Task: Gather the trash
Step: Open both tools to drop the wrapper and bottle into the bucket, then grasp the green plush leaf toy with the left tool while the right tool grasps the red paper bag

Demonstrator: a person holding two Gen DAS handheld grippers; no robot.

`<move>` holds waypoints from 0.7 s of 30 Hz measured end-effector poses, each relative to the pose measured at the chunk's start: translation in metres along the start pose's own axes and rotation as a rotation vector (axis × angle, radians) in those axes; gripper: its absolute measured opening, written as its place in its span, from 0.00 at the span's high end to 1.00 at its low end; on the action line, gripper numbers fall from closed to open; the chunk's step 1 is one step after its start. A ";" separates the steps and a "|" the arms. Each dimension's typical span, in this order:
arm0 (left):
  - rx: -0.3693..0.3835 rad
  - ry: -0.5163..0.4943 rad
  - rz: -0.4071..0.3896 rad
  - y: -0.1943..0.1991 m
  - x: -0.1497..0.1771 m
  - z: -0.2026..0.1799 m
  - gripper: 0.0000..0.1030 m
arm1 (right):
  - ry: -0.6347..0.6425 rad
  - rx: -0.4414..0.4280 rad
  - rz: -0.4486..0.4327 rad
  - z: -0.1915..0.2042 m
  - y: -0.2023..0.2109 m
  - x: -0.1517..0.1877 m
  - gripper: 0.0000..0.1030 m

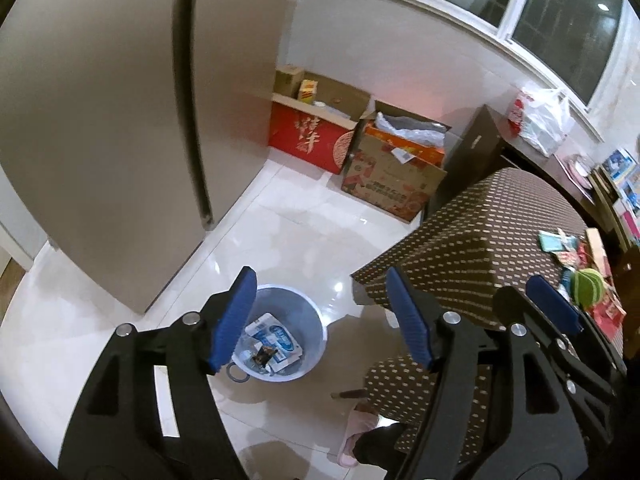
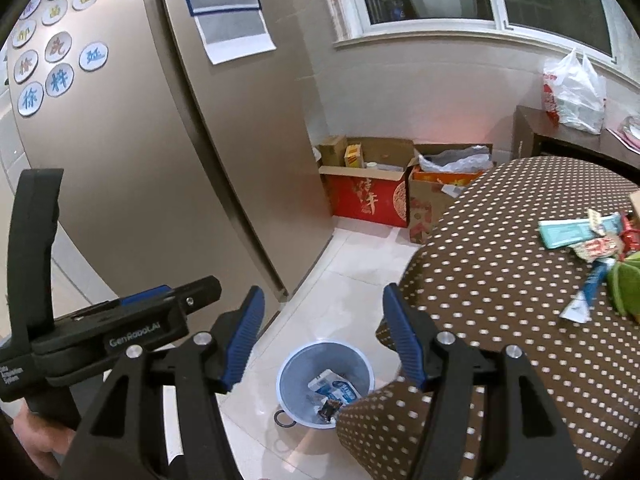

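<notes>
While both sets of jaws stand wide apart with nothing between them, the left gripper (image 1: 320, 320) and right gripper (image 2: 324, 336) hang above the bin (image 1: 316, 320). Inside the bin lie a blue-and-white carton (image 1: 276, 338) and a dark wrapper (image 1: 264, 354). More wrappers (image 2: 580, 236) sit up on the table (image 2: 500, 272) (its edge overhangs the bin), with bare floor (image 1: 288, 248) toward the fridge (image 1: 100, 120).

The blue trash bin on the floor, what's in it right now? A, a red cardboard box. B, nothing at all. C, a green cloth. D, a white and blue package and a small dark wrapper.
D: inside the blue trash bin lie a white and blue package and a small dark wrapper.
</notes>
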State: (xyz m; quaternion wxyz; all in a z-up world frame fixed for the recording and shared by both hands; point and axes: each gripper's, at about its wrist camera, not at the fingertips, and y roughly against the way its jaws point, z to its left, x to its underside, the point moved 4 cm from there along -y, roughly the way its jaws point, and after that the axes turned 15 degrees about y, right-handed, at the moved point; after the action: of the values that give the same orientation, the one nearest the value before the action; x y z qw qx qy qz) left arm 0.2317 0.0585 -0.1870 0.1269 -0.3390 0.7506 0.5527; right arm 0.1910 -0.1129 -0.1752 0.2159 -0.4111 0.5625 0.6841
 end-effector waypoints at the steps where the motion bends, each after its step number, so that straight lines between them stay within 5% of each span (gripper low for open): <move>1: 0.008 -0.012 -0.002 0.004 0.002 -0.007 0.34 | -0.006 0.006 -0.006 -0.004 0.006 0.000 0.41; 10: 0.097 -0.144 0.002 0.026 0.032 -0.085 0.33 | -0.076 0.114 -0.052 -0.070 0.068 0.014 0.41; 21: 0.237 -0.367 0.082 0.017 0.100 -0.223 0.29 | -0.258 0.375 -0.049 -0.214 0.151 0.084 0.40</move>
State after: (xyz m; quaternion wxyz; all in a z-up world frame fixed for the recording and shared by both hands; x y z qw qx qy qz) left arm 0.1877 -0.1801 -0.1508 0.2779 -0.1845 0.7878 0.5179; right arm 0.0973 -0.3705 -0.1592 0.3754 -0.2865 0.6371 0.6092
